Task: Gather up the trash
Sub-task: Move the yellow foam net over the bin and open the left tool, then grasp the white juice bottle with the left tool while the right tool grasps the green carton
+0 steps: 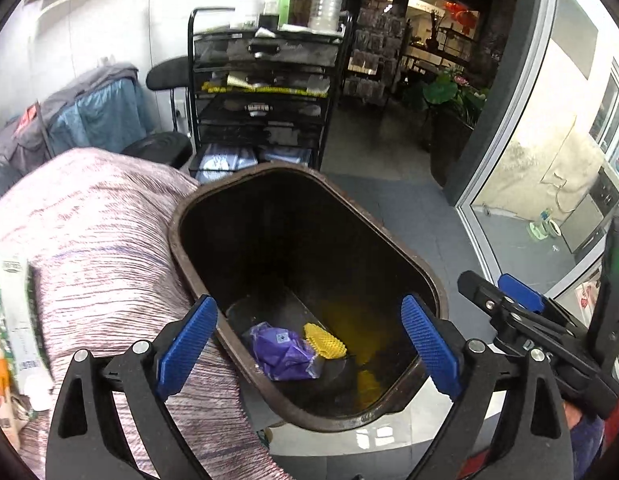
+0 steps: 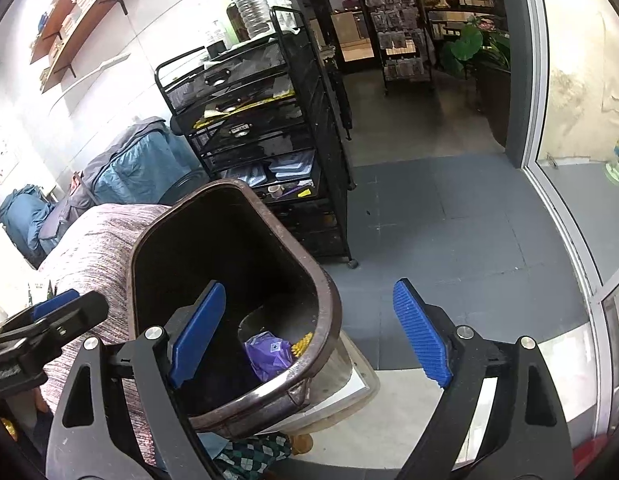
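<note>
The bin [image 1: 309, 292] stands open beside the bed [image 1: 101, 240], its dark mouth tilted toward both cameras. At its bottom lie a purple wrapper [image 1: 283, 350] and a yellow ridged piece [image 1: 324, 340], touching each other; a yellow smear shows on the inner wall just beside them.

The left tool [image 1: 309, 354] hovers over the near rim of the bin, spread wide and holding nothing, its blue pads [image 1: 187, 346] straddling the opening. The right tool [image 2: 309, 334] hangs to the right of the bin, also spread and empty; its left pad sits over the bin's mouth, the other over the floor [image 2: 449, 232]. Each tool shows at the edge of the other's view, so they are near each other.

More items lie on the bed on the far side from the bin, at the left edge of the left view: a pale printed packet [image 1: 17, 312] and something orange below it. Whether these are trash I cannot tell, but they look like likely candidates.

Risks, as I judge them: the bin leans and looks lightly propped against the bed, so a bump from either tool on the rim could tip it and spill what is already collected. The tools are near enough to clash if both swing toward the bed together. A thin packet on soft, wrinkled cloth may be hard to pinch cleanly; the pads could catch the cover instead.
</note>
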Demonstrator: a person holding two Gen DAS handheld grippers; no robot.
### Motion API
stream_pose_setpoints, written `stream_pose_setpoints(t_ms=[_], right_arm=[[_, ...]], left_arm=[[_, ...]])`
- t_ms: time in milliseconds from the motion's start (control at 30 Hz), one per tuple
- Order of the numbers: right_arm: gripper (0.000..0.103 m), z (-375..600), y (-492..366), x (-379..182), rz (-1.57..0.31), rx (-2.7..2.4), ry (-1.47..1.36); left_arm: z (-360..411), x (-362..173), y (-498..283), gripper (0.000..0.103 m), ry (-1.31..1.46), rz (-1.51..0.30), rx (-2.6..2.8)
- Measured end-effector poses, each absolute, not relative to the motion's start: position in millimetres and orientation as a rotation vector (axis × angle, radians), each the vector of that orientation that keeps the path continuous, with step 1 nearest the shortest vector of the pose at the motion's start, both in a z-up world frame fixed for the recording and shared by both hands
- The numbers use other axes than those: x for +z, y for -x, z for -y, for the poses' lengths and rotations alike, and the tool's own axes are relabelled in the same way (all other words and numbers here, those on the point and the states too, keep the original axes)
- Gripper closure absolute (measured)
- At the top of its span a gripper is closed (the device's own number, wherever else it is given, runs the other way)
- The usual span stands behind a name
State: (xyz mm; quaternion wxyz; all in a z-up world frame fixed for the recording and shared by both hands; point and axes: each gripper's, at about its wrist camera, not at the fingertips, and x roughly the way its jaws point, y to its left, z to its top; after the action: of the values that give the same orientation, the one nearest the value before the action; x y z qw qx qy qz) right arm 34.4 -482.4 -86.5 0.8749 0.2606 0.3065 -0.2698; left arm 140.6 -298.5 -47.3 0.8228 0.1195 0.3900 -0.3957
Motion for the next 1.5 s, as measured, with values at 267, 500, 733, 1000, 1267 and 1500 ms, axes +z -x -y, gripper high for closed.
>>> stream_pose_setpoints(t_ms=[267,500,733,1000,1267,1500], right_arm=[[0.018,463,-46,-77,-0.630,-0.498,-0.516],[0.018,432,-64,-67,-0.635,-0.394,-0.480],[0.018,393,-86,-61,-0.657,-0.270,-0.427],[0.018,347,-116,-54,-0.687,-0.112,-0.386],[0.018,304,-143,-48,-0.707,0.014,-0.342],[0.018,275,-155,-46,-0.726,0.085,-0.312]], left_arm=[[264,-26,-125,0.006,-0.243,-0.754,-0.825],[218,-21,-128,0.006,-0.221,-0.743,-0.776],[159,-22,-144,0.006,-0.221,-0.749,-0.656],[93,-33,-171,0.006,-0.250,-0.775,-0.495],[60,-53,-198,0.008,-0.326,-0.830,-0.408],[61,-69,-214,0.023,-0.417,-0.875,-0.383]])
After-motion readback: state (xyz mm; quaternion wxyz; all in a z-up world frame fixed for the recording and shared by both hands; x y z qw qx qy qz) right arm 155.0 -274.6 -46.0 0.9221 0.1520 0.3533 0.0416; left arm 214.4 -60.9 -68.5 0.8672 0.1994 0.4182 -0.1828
